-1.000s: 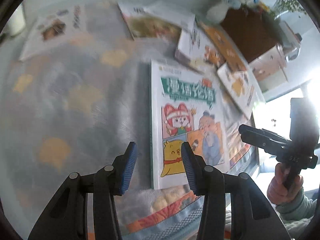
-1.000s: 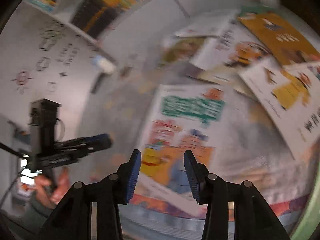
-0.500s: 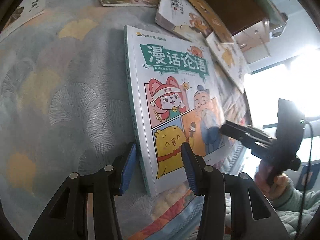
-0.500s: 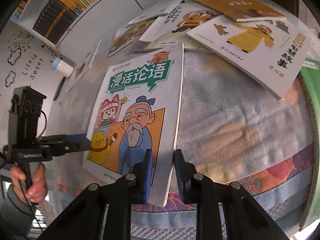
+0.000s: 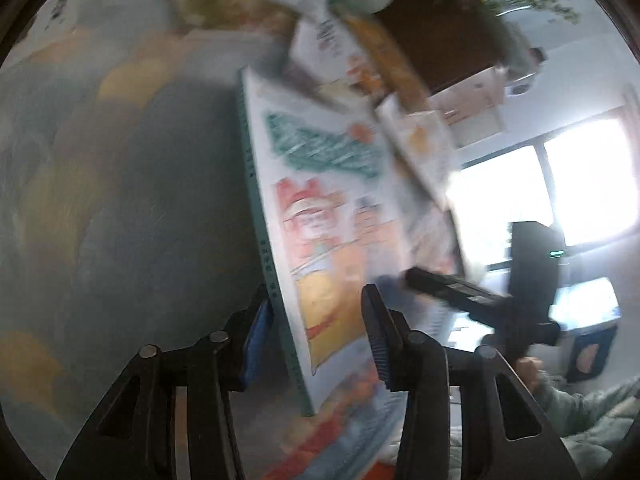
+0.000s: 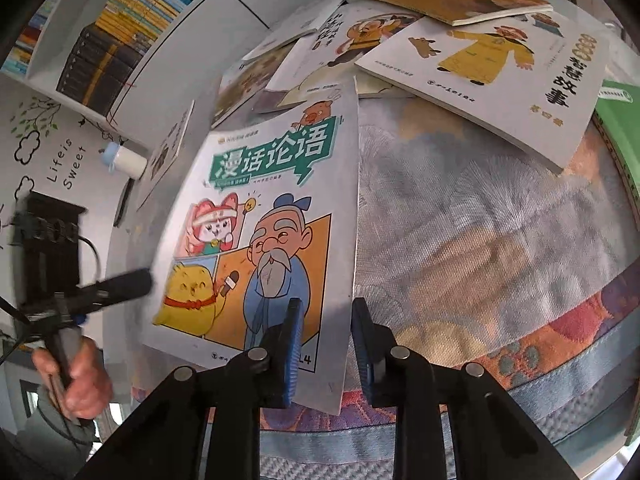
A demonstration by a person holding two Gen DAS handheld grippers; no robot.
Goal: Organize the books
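Lengthwise, comic book points title-end away; left gripper's jaws apart astride its spine, right gripper's opening astride its edge.

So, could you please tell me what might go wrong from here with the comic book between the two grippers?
1. The right gripper's jaws are opening with only the comic book's lower corner between them, so the book could slip free or its corner could crease.
2. The left gripper's jaws are closing with the spine edge between them, pads not visibly pressing. The book lies near the blanket's border, so it might be nudged off rather than clamped.
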